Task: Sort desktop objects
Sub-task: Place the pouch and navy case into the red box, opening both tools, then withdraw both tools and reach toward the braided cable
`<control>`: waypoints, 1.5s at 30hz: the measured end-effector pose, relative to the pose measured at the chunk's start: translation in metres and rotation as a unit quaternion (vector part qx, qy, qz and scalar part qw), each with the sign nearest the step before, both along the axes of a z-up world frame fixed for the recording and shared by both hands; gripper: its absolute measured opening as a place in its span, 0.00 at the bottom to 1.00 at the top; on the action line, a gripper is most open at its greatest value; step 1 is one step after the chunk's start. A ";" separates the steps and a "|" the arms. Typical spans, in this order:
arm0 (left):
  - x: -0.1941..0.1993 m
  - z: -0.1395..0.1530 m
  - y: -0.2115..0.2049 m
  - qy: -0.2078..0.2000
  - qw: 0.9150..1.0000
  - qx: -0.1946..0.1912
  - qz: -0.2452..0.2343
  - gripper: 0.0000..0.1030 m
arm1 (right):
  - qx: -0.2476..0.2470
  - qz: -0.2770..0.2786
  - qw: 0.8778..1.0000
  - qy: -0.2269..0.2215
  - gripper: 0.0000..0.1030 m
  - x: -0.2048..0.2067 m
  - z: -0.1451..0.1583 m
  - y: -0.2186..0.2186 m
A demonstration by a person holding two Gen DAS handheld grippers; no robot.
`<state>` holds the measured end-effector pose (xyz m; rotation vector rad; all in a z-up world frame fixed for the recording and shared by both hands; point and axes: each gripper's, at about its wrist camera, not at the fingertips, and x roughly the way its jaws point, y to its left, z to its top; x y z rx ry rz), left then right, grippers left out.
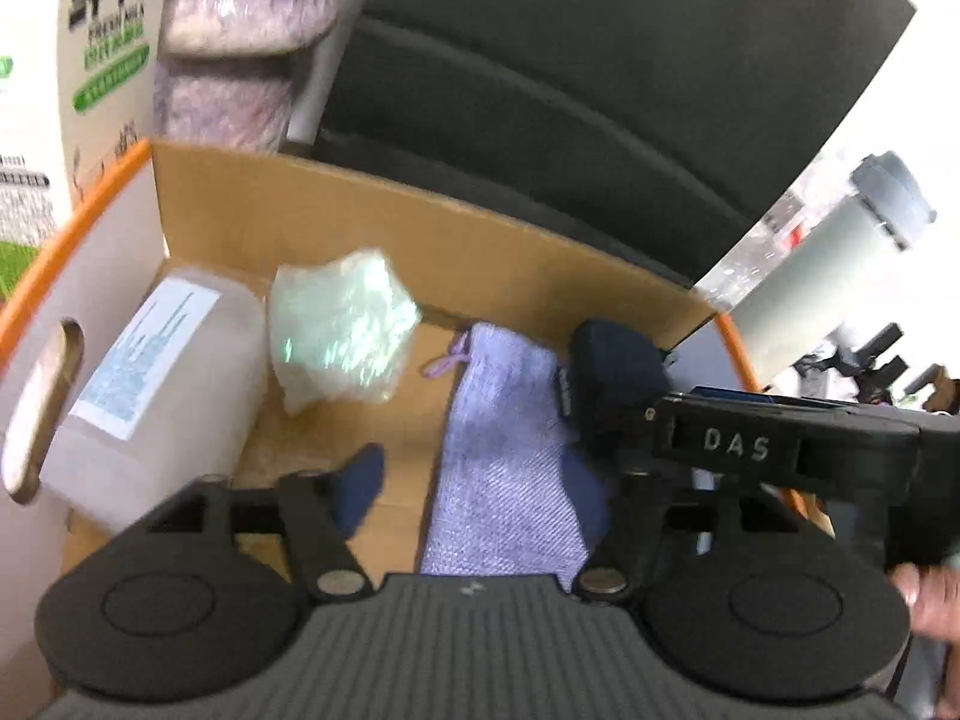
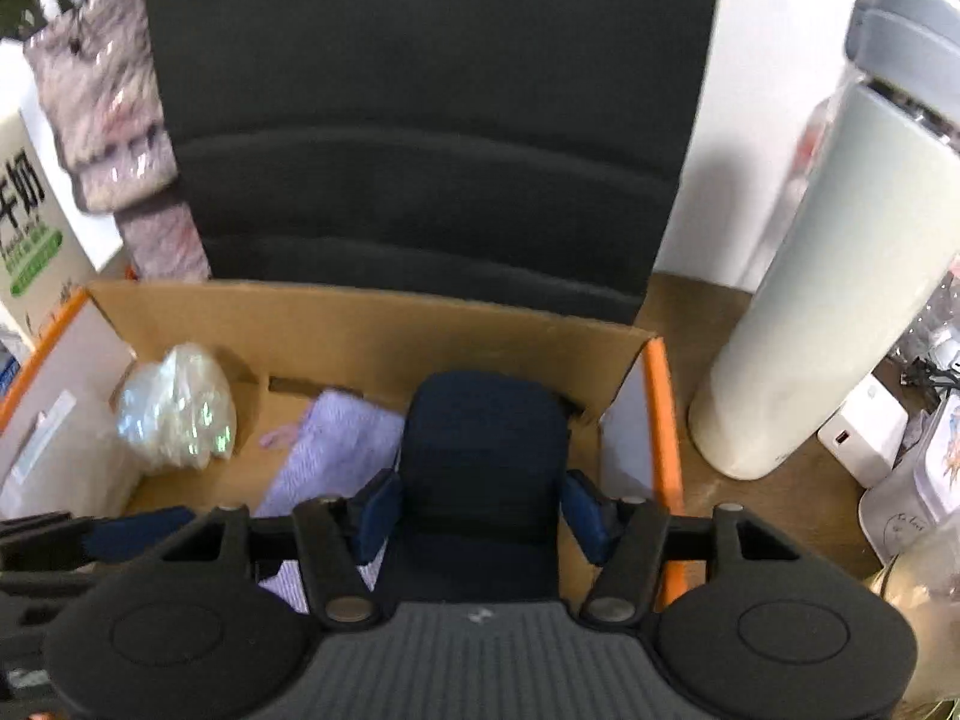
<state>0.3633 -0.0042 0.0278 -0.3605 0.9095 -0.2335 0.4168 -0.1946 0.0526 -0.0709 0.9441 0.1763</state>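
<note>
The right gripper (image 2: 480, 510) clamps the dark navy fabric pouch (image 2: 483, 450), long axis pointing away, over the open cardboard box's (image 2: 372, 324) right end (left gripper (image 1: 480, 480) spread, empty).

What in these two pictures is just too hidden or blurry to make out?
- Left view: small print on the translucent plastic jug's label, blurred.
- Left view: lower end of the lavender cloth pouch, hidden behind the camera mount.
- Right view: bottom of the navy blue case between the right claw's pads, hidden likewise.
</note>
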 end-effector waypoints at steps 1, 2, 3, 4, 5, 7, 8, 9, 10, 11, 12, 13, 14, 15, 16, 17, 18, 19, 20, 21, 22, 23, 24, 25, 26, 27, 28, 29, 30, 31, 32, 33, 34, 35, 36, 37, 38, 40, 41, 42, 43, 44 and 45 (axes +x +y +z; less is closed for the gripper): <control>-0.002 0.005 0.004 -0.007 1.000 -0.002 0.000 0.76 | 0.006 -0.001 1.000 -0.002 0.62 -0.001 0.005 -0.002; -0.001 0.010 0.003 -0.011 1.000 -0.001 0.001 0.81 | 0.012 -0.002 1.000 -0.009 0.66 -0.004 0.011 -0.004; -0.003 0.016 0.007 -0.016 1.000 0.004 0.002 0.84 | 0.015 -0.002 1.000 -0.014 0.68 -0.007 0.017 -0.004; -0.007 0.023 0.009 -0.022 1.000 0.011 0.003 0.87 | 0.015 0.000 1.000 -0.020 0.71 -0.011 0.024 -0.004; -0.007 0.028 0.007 -0.026 0.999 0.019 0.004 0.90 | 0.013 0.001 1.000 -0.026 0.72 -0.016 0.030 -0.003; -0.015 0.042 0.010 -0.037 0.998 0.045 0.016 0.94 | 0.011 0.003 0.999 -0.035 0.76 -0.027 0.041 -0.002; -0.019 0.047 0.011 -0.043 0.997 0.054 0.020 0.97 | 0.013 0.002 0.999 -0.037 0.80 -0.030 0.048 -0.004; -0.023 0.052 0.013 -0.048 0.996 0.064 0.026 0.98 | 0.016 0.000 0.999 -0.039 0.81 -0.037 0.052 -0.004; -0.030 0.058 0.015 -0.052 0.996 0.073 0.030 0.99 | 0.019 -0.001 0.999 -0.042 0.81 -0.043 0.056 -0.006; -0.035 0.061 0.014 -0.052 0.995 0.079 0.031 0.99 | 0.022 -0.002 0.999 -0.043 0.82 -0.050 0.058 -0.007; -0.044 0.065 0.015 -0.051 0.994 0.087 0.029 0.99 | 0.023 -0.004 0.999 -0.042 0.82 -0.056 0.059 -0.006; -0.050 0.068 0.015 -0.049 0.994 0.094 0.025 0.99 | 0.024 -0.007 0.999 -0.041 0.82 -0.065 0.060 -0.007; -0.056 0.069 0.014 -0.048 0.994 0.101 0.019 0.99 | 0.024 -0.007 0.999 -0.042 0.82 -0.073 0.062 -0.006; -0.061 0.070 0.013 -0.049 0.993 0.108 0.016 0.99 | 0.024 -0.006 0.999 -0.043 0.82 -0.082 0.063 -0.006; -0.068 0.072 0.013 -0.053 0.991 0.120 0.019 0.99 | 0.024 -0.005 0.999 -0.044 0.82 -0.091 0.064 -0.006; -0.075 0.073 0.013 -0.056 0.990 0.130 0.025 0.99 | 0.026 -0.005 0.999 -0.045 0.82 -0.101 0.065 -0.006; -0.082 0.075 0.014 -0.060 0.988 0.138 0.030 1.00 | 0.027 -0.004 0.999 -0.046 0.82 -0.110 0.065 -0.006; -0.090 0.077 0.015 -0.061 0.987 0.143 0.034 1.00 | 0.029 -0.002 0.999 -0.046 0.82 -0.119 0.065 -0.006; -0.098 0.079 0.017 -0.062 0.987 0.144 0.036 1.00 | 0.030 -0.001 0.999 -0.045 0.82 -0.129 0.065 -0.006; -0.106 0.081 0.018 -0.064 0.987 0.143 0.037 1.00 | 0.031 -0.001 0.999 -0.045 0.82 -0.137 0.066 -0.007; -0.114 0.081 0.018 -0.066 0.987 0.141 0.037 1.00 | 0.032 -0.001 0.998 -0.046 0.82 -0.146 0.066 -0.008; -0.122 0.083 0.018 -0.065 0.987 0.142 0.033 1.00 | 0.034 -0.002 0.998 -0.046 0.82 -0.155 0.068 -0.009; -0.129 0.083 0.017 -0.066 0.987 0.146 0.029 1.00 | 0.037 -0.005 0.998 -0.047 0.82 -0.163 0.069 -0.010; -0.137 0.085 0.016 -0.068 0.986 0.153 0.028 1.00 | 0.040 -0.006 0.998 -0.048 0.82 -0.172 0.070 -0.011; -0.145 0.087 0.015 -0.071 0.984 0.158 0.029 1.00 | 0.042 -0.006 0.998 -0.049 0.82 -0.181 0.072 -0.011; -0.154 0.089 0.015 -0.075 0.983 0.162 0.031 1.00 | 0.044 -0.008 0.998 -0.052 0.83 -0.191 0.074 -0.011; -0.164 0.091 0.015 -0.081 0.983 0.163 0.031 1.00 | 0.046 -0.007 0.997 -0.056 0.83 -0.200 0.076 -0.011; -0.173 0.092 0.014 -0.087 0.982 0.165 0.030 1.00 | 0.046 -0.005 0.997 -0.062 0.83 -0.210 0.078 -0.010; -0.182 0.094 0.013 -0.095 0.981 0.166 0.029 1.00 | 0.048 -0.003 0.996 -0.069 0.84 -0.219 0.079 -0.010; -0.192 0.095 0.012 -0.101 0.980 0.171 0.026 1.00 | 0.051 -0.001 0.996 -0.077 0.86 -0.232 0.082 -0.010; -0.200 0.095 0.010 -0.105 0.979 0.176 0.024 1.00 | 0.054 0.001 0.995 -0.080 0.87 -0.240 0.083 -0.010; -0.209 0.096 0.008 -0.111 0.977 0.180 0.024 1.00 | 0.061 0.002 0.995 -0.083 0.87 -0.250 0.083 -0.010; -0.219 0.097 0.006 -0.116 0.976 0.184 0.025 1.00 | 0.068 0.007 0.994 -0.081 0.87 -0.258 0.082 -0.011; -0.227 0.097 0.004 -0.121 0.975 0.186 0.022 1.00 | 0.074 0.009 0.994 -0.081 0.87 -0.266 0.081 -0.011; -0.237 0.097 0.003 -0.126 0.974 0.187 0.020 1.00 | 0.078 0.009 0.994 -0.081 0.87 -0.275 0.080 -0.010; -0.249 0.096 0.002 -0.129 0.973 0.190 0.023 1.00 | 0.082 0.010 0.993 -0.083 0.87 -0.286 0.079 -0.011; -0.262 0.095 0.001 -0.137 0.971 0.194 0.026 1.00 | 0.085 0.011 0.993 -0.087 0.88 -0.294 0.078 -0.012; -0.283 0.091 0.000 -0.157 0.967 0.198 0.018 1.00 | 0.096 0.011 0.991 -0.094 0.88 -0.317 0.074 -0.016; -0.296 0.088 0.000 -0.165 0.966 0.199 0.013 1.00 | 0.103 0.011 0.990 -0.099 0.89 -0.327 0.072 -0.018; -0.305 0.086 0.000 -0.171 0.965 0.199 0.011 1.00 | 0.107 0.013 0.989 -0.102 0.89 -0.337 0.068 -0.020; -0.316 0.082 0.000 -0.175 0.964 0.199 0.010 1.00 | 0.112 0.013 0.988 -0.105 0.90 -0.347 0.064 -0.021; -0.327 0.077 0.001 -0.180 0.964 0.197 0.011 1.00 | 0.116 0.013 0.987 -0.108 0.91 -0.358 0.058 -0.023; -0.337 0.072 0.001 -0.183 0.964 0.193 0.015 1.00 | 0.114 0.014 0.987 -0.111 0.91 -0.368 0.052 -0.023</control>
